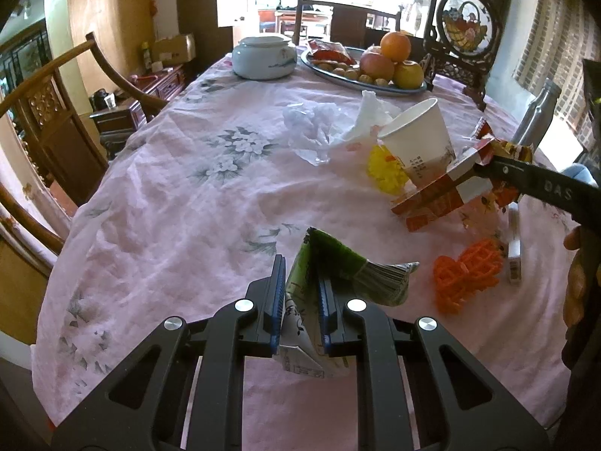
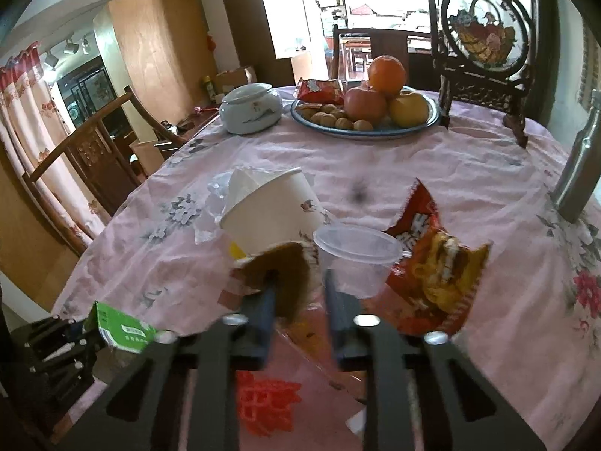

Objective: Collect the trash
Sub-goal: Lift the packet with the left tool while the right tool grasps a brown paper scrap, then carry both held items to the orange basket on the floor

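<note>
The tablecloth (image 1: 180, 203) is pink with grey flower prints. A green-and-white carton (image 1: 338, 267) lies near, an orange net (image 1: 465, 274) to its right.

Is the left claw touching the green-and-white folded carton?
Touching. The left wrist view shows the left claw closed on the green-and-white folded carton, both blue pads pressed against its sides.

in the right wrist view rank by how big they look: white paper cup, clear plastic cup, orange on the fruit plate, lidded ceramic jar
1. white paper cup
2. clear plastic cup
3. lidded ceramic jar
4. orange

Both cups sit much nearer the camera, so the jar's place below them is apparent size only and may not be real.
</note>
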{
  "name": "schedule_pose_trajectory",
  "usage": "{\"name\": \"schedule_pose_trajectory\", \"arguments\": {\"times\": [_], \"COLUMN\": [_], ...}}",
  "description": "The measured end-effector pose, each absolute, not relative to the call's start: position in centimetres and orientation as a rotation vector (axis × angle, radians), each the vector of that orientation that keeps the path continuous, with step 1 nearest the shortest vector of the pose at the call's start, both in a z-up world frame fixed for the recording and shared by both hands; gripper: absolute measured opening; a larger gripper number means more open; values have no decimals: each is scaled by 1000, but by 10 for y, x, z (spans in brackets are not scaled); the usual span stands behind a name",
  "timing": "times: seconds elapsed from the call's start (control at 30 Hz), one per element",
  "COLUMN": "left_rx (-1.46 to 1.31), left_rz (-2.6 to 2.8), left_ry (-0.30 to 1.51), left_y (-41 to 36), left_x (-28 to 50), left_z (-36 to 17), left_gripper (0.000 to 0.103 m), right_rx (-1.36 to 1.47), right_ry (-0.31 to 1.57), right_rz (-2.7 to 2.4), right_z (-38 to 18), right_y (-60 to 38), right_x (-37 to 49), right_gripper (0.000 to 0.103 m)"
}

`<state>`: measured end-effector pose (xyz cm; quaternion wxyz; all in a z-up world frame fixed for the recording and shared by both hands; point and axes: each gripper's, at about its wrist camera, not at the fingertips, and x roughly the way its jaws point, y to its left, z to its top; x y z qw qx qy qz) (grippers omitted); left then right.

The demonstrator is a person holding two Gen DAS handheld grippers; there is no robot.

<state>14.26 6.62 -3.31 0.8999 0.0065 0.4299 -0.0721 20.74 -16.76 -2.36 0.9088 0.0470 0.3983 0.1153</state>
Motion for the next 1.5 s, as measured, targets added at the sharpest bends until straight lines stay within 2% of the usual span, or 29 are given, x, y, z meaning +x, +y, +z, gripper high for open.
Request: {"name": "schedule_pose_trajectory", "arguments": {"times": [0.1, 0.27, 0.37, 0.43, 0.5, 0.63, 0.7, 0.73, 0.8, 0.9, 1.23, 1.5], "left_rx": [20, 38, 39, 38, 43, 53, 61, 66, 66, 80, 85, 35], "left_rz": [-148, -141, -125, -124, -126, -125, -119, -121, -132, -134, -93, -18], "left_ry": [891, 891, 892, 898, 907, 922, 921, 917, 920, 896, 807, 745], "left_y": [66, 65, 68, 69, 69, 68, 68, 67, 67, 64, 73, 110], "left_x": [143, 143, 146, 147, 149, 154, 155, 155, 155, 150, 124, 74], "left_z": [-33, -32, -34, -35, -39, -45, -47, -47, -47, -41, -8, 24], "left_gripper": [18, 21, 29, 42, 48, 50, 47, 36, 24, 18, 16, 16], "right_rx": [97, 147, 168, 181, 188, 180, 168, 167, 171, 176, 181, 156], "right_ry": [836, 811, 789, 776, 765, 759, 763, 764, 764, 758, 713, 659], "right_rz": [241, 290, 311, 319, 329, 344, 346, 346, 345, 345, 380, 450], "right_z": [-24, -19, -14, -11, -9, -7, -8, -8, -9, -8, 13, 40], "right_y": [-164, -166, -168, -171, -174, -175, -175, -175, -176, -178, -173, -146], "right_x": [212, 207, 200, 194, 189, 182, 181, 181, 180, 178, 156, 109], "right_gripper": [12, 3, 2, 2, 2, 2, 2, 2, 2, 2, 2, 2]}}
